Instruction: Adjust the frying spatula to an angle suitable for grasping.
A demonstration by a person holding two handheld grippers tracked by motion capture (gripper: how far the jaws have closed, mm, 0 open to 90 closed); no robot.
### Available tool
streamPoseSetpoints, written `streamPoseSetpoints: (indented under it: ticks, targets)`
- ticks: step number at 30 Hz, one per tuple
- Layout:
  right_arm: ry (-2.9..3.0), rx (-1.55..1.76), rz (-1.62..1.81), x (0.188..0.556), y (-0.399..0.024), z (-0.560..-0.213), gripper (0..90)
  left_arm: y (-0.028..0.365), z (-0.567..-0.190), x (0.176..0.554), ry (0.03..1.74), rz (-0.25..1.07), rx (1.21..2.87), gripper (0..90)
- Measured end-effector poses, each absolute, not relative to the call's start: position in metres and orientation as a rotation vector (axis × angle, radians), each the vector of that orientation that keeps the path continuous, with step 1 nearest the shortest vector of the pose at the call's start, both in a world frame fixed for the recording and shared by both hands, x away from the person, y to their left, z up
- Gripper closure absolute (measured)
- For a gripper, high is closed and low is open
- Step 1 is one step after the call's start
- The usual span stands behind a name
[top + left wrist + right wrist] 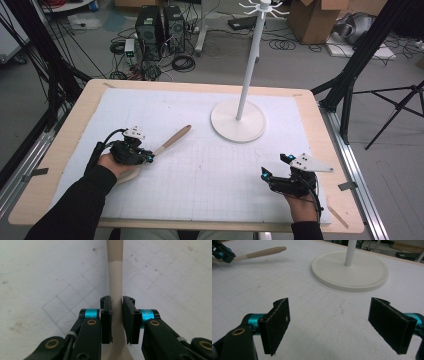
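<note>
The left gripper [116, 315] has its jaws clenched on the spoon [115, 280], a pale wooden one. In the left gripper view the two black pads press against either side of the narrow handle, with the handle running straight up between them and away over the gridded mat [45, 277]. Below the pads the wood widens toward the bowl end (most of that end is hidden by the jaws). In the high view the left gripper [148, 158] sits at the near left of the mat [200, 170], the left hand [112, 164] behind it, and the spoon [172, 140] slants away from it toward the far right, its darker handle tip pointing at the stand [239, 120].

The right gripper [337, 325] is released, jaws spread wide with bare mat [317, 315] between them and nothing touching either pad. In the high view it rests at the near right of the mat [276, 168], held by the right hand [301, 207], well apart from the spoon.

The stand is white, a round flat base with an upright pole and hooks at the top, standing on the far right part of the mat. In the right gripper view its base [349, 271] lies ahead of the open jaws, and the spoon [262, 253] shows at far left, held by the other gripper.
</note>
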State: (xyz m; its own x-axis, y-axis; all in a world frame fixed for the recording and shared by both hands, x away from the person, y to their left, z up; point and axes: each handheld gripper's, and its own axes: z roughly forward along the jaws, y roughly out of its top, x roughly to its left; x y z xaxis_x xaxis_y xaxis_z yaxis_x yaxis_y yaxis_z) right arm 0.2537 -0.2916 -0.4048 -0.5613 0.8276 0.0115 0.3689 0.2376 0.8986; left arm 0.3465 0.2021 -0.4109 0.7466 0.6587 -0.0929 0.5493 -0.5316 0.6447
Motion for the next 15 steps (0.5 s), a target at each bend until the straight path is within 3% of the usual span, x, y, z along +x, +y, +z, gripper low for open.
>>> streamPoseSetpoints:
  ticks: [15]
  targets:
    - [2.04, 1.087, 1.288, 0.253, -0.292, -0.404, 16.4, 0.166, -0.391, 0.322, 0.706, 0.223, 2.175, 77.8]
